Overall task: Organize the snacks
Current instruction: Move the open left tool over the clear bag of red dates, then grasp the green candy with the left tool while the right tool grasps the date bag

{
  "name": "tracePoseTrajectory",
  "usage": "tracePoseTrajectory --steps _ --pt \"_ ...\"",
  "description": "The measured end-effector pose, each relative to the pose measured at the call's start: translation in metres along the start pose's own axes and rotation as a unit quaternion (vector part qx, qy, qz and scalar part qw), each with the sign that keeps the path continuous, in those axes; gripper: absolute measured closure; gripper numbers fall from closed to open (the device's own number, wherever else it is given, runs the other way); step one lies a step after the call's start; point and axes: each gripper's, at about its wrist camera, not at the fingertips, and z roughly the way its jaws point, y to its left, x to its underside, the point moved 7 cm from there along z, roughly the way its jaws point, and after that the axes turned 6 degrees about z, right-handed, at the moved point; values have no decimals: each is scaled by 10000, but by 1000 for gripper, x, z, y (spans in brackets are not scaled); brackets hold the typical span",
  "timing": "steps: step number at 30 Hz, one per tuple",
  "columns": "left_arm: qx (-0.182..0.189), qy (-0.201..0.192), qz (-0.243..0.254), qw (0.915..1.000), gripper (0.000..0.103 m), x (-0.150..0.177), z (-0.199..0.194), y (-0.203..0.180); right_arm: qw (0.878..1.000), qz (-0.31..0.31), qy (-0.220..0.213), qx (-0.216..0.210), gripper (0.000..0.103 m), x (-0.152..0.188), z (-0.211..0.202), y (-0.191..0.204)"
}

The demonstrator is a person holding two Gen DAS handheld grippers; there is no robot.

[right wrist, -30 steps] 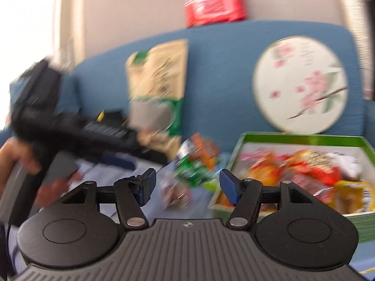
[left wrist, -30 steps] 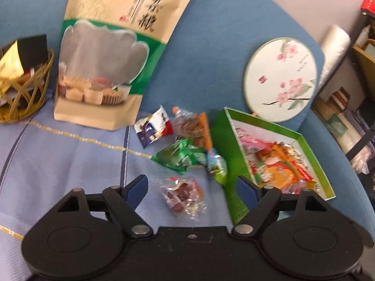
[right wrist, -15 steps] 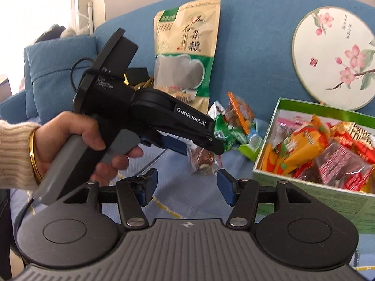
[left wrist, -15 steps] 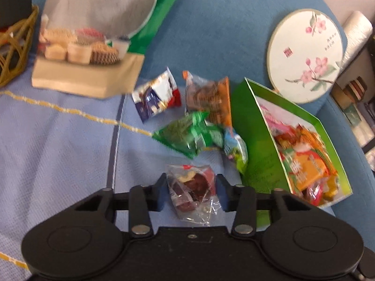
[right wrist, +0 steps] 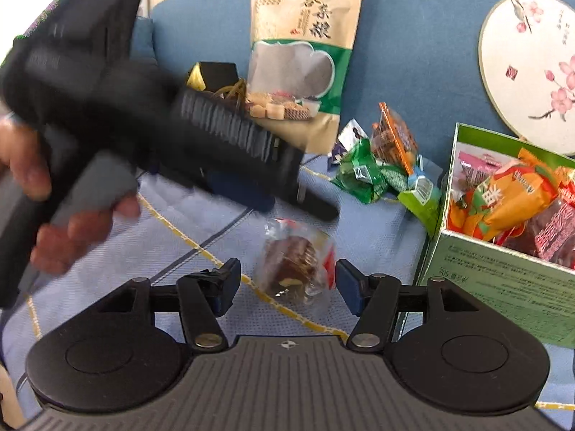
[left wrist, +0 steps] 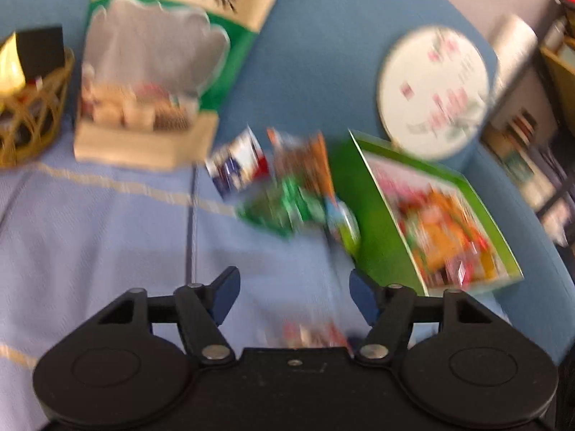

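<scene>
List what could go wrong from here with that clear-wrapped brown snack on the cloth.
1. The right gripper is open with the brown snack between its fingers; the crinkly wrapper could slip as they close.
2. The left gripper, whose jaws have just opened, hangs close above the snack, so the two may collide.
3. The green box stands near; a swing could knock it.
</scene>
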Motion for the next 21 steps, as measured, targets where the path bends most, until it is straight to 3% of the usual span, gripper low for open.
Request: tracePoseTrajectory --steps 6,15,18,20,21 --pt "-581 -188 493 9969 0 -36 35 4 9996 252 -108 103 8 -7 0 -12" --pt "-672 160 736 9949 2 -37 79 2 9991 413 -113 -15 8 -12 1 -15" --pt "-619 268 767 9948 18 -33 88 1 9994 356 -21 6 8 -11 6 -15" --pt "-589 279 863 9941 43 -32 89 0 9993 365 81 14 9 -11 11 -15" --pt "-532 309 934 9937 49 -31 88 0 9991 401 138 -21 19 -10 13 -15"
